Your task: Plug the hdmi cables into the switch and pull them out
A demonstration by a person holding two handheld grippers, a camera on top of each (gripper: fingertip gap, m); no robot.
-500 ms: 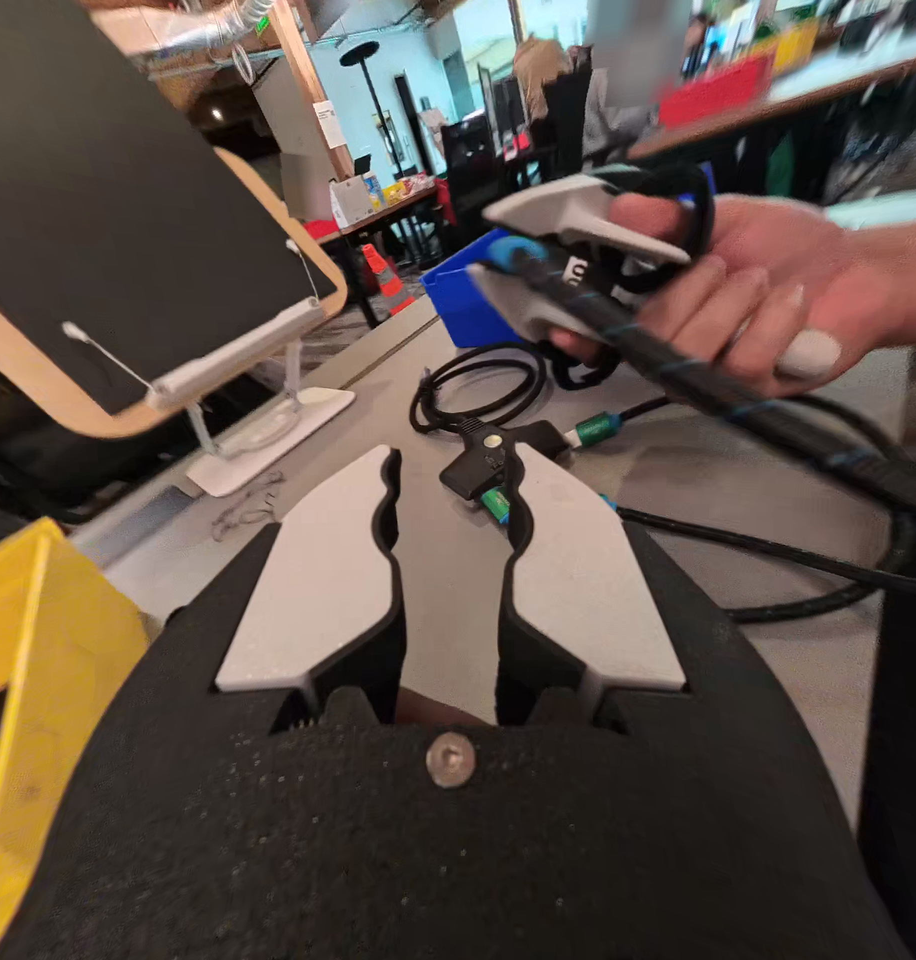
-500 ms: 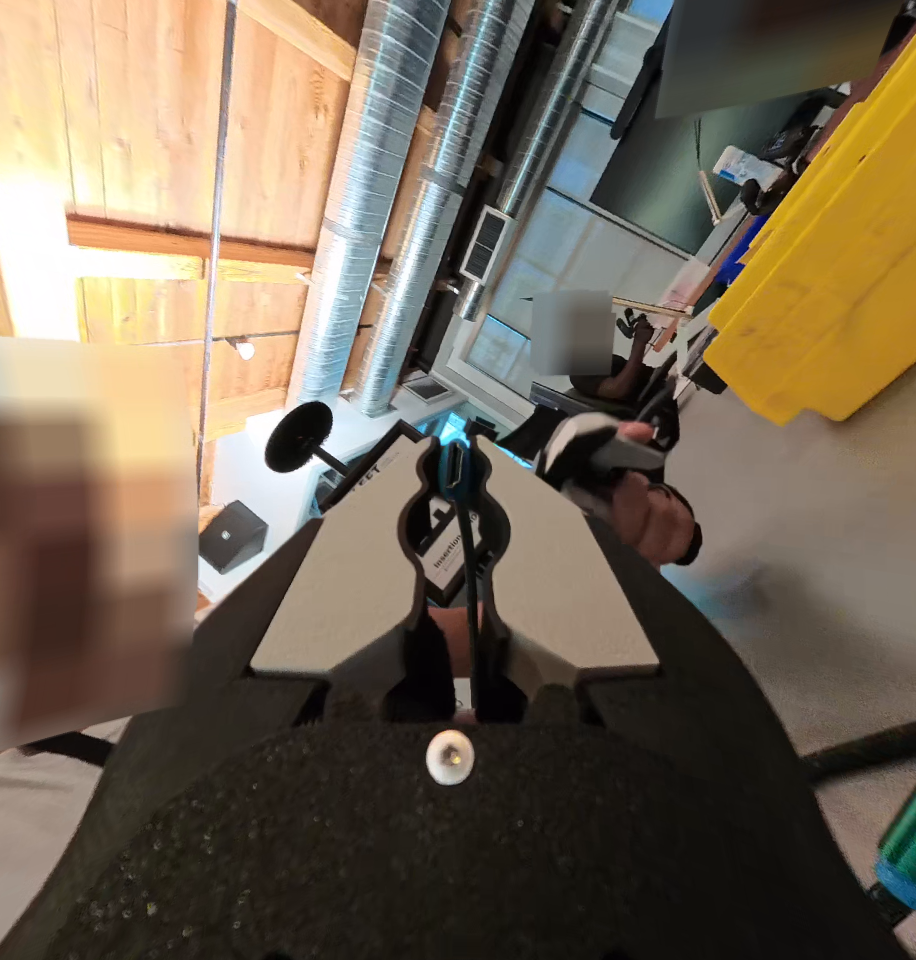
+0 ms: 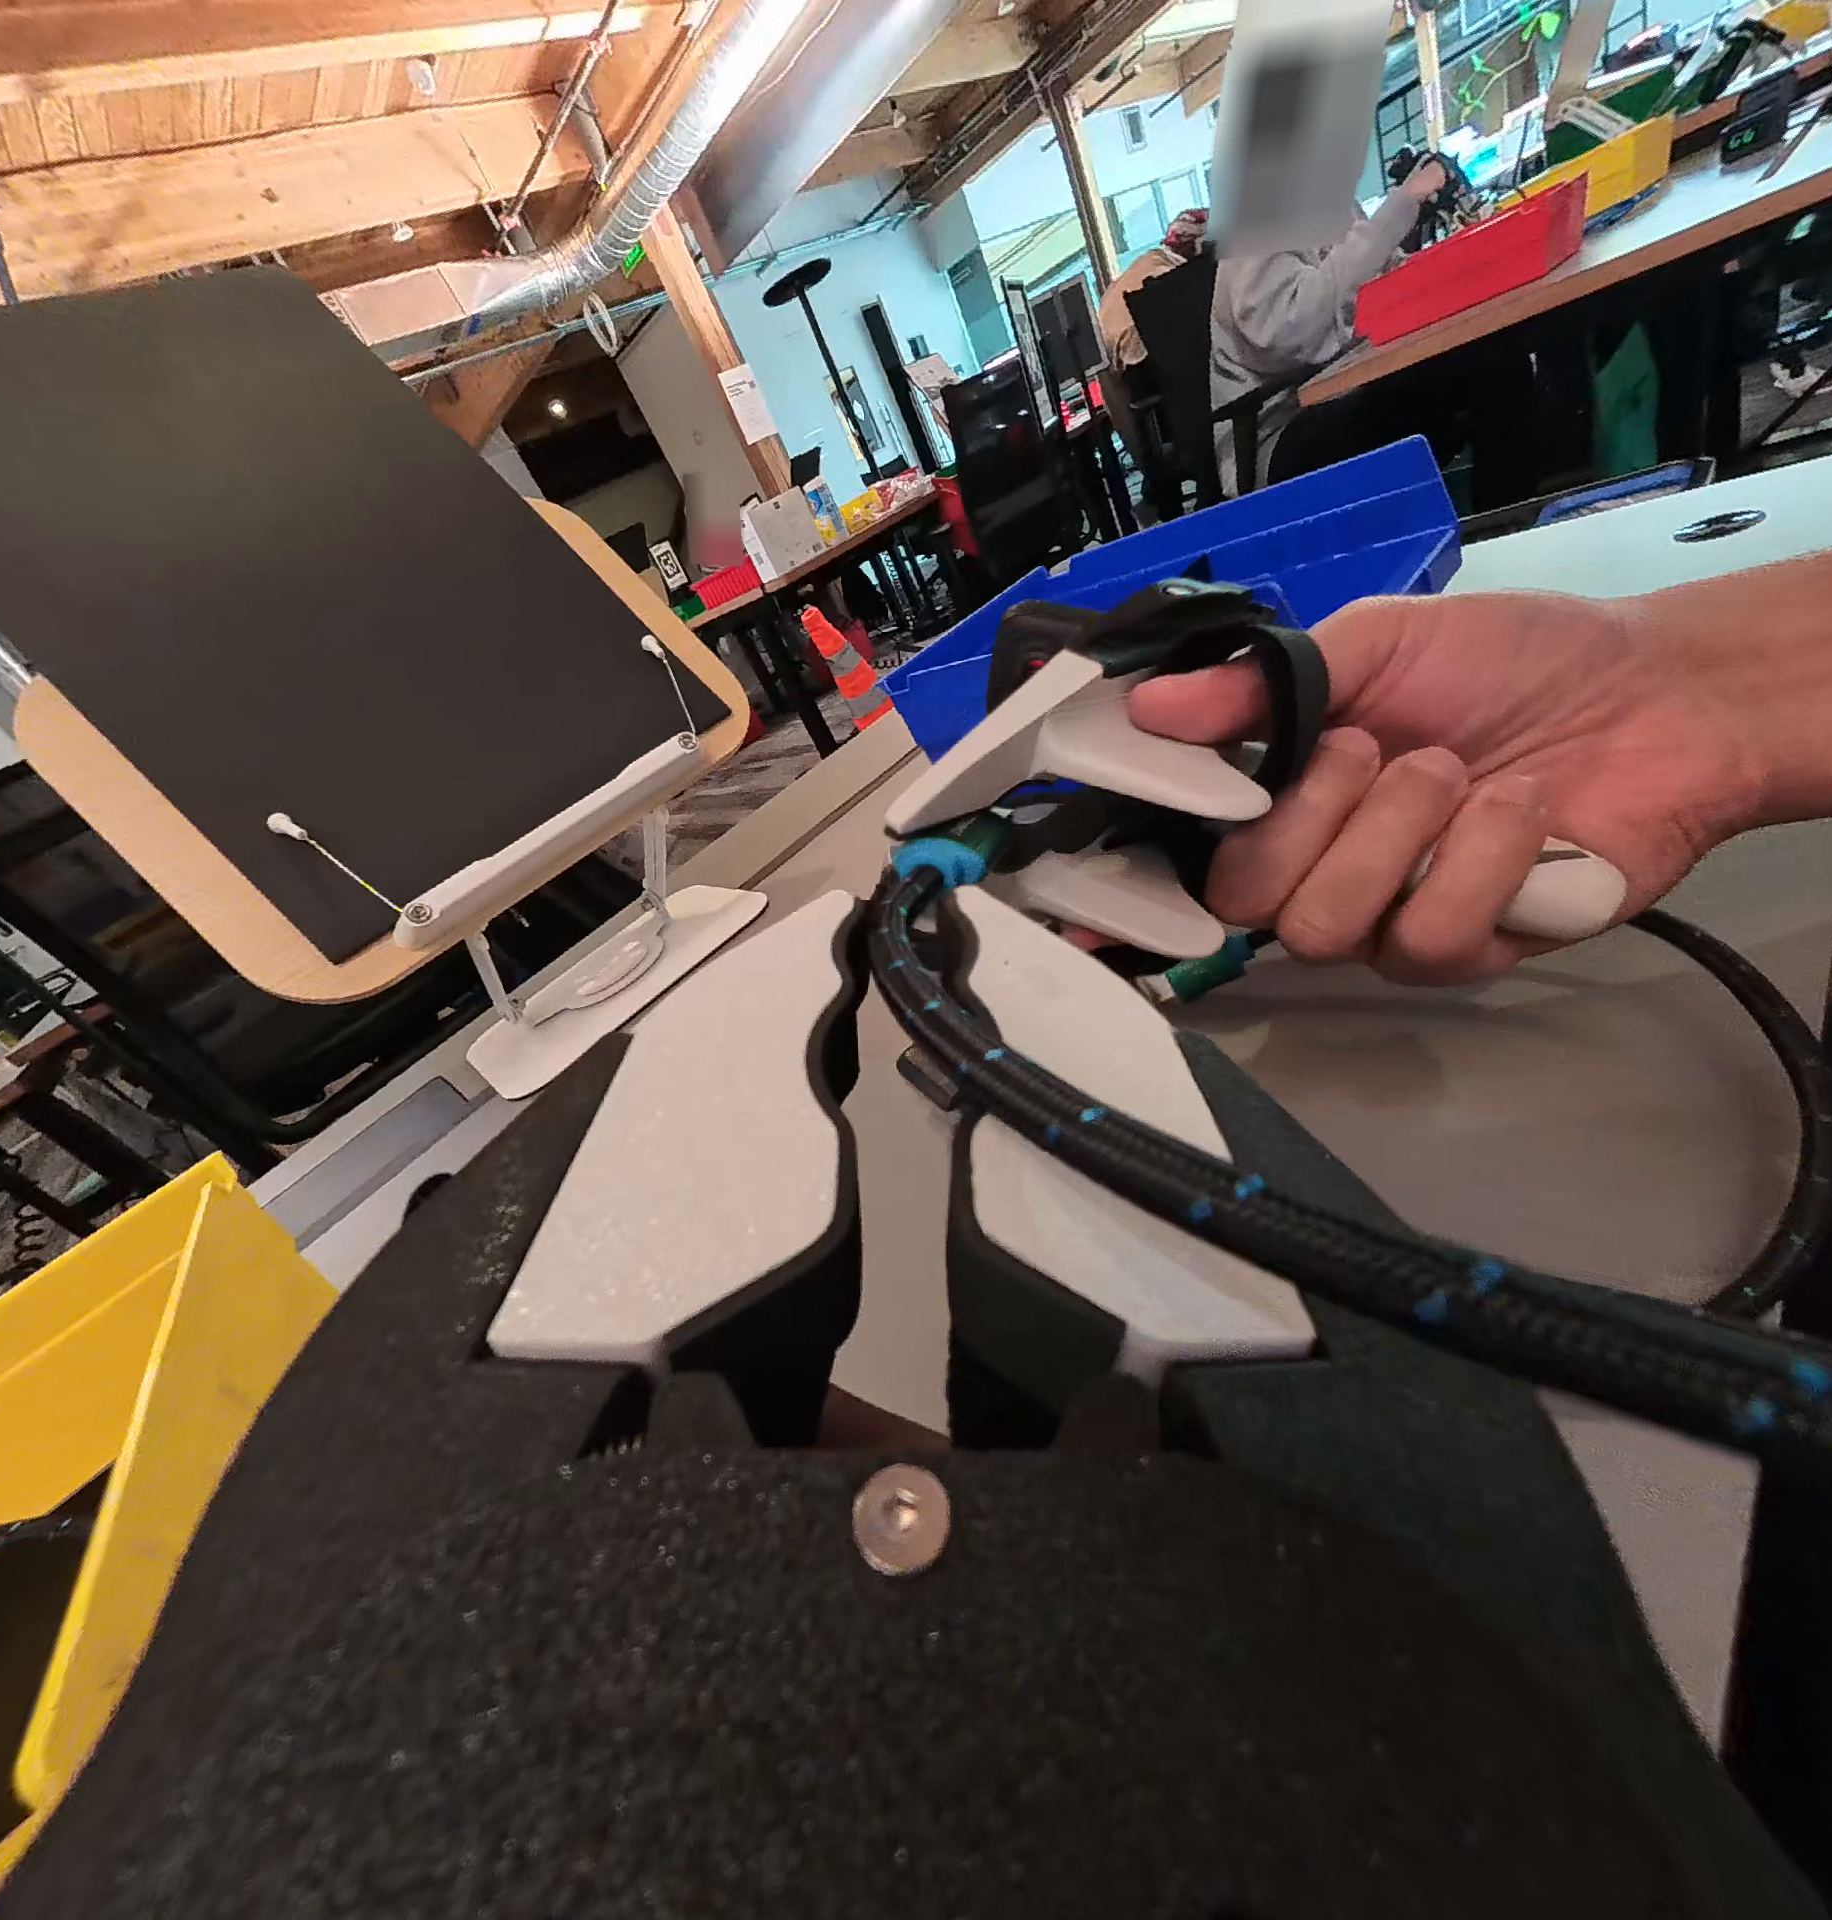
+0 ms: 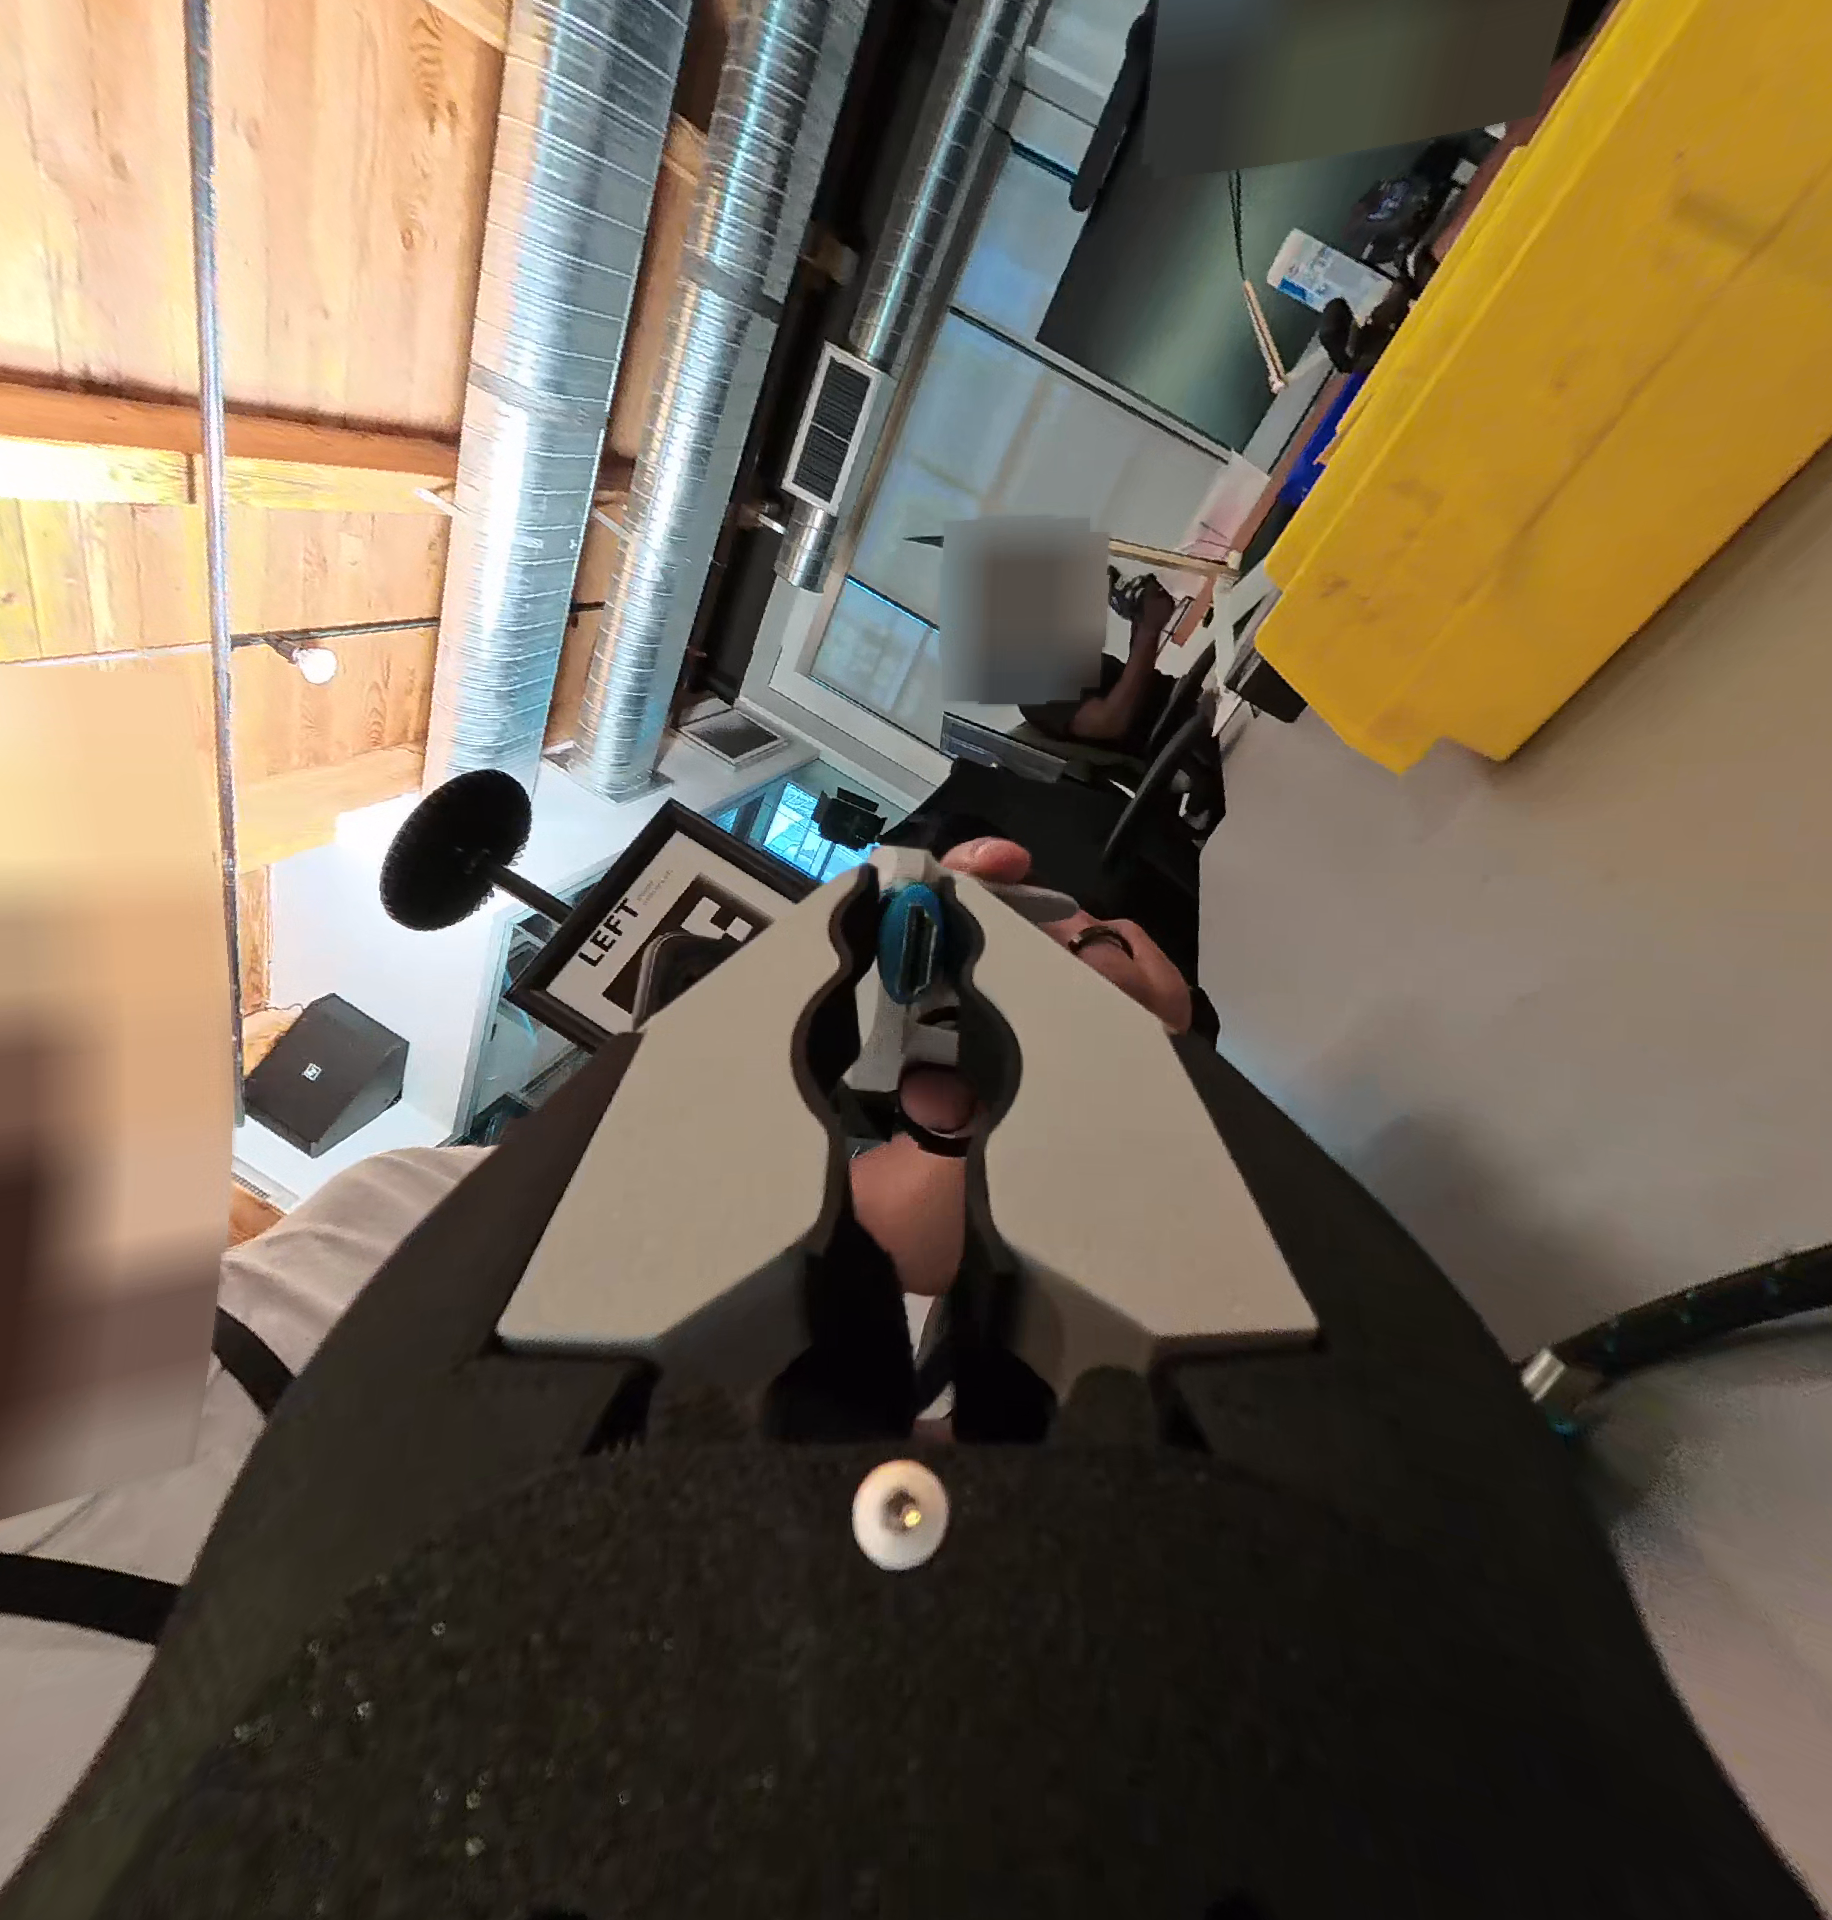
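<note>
My right gripper [image 4: 907, 894] is shut on the blue-collared HDMI plug [image 4: 912, 940], plug face towards the camera. In the left wrist view a hand holds this right gripper [image 3: 953, 847] just beyond my left fingertips. My left gripper [image 3: 896, 914] has its jaws narrowed around the black braided HDMI cable [image 3: 1151, 1153] right behind the plug [image 3: 933, 862]. The cable runs back over my right finger and loops on the table. A green-ended plug [image 3: 1203, 971] lies under the right gripper. A small black part [image 3: 927, 1081], probably the switch, shows between my left fingers.
A black board on a white stand [image 3: 268, 623] stands at the left of the grey table [image 3: 1463, 1091]. A blue bin [image 3: 1255, 561] is behind the right gripper. A yellow bin [image 3: 112, 1403] is at the near left and also shows in the right wrist view [image 4: 1566, 416]. Less than 4 cm separates the two grippers' tips.
The right gripper has brought the plug down to my left fingertips. My left jaws have narrowed, and the cable now sits between them. The left view has tilted up.
</note>
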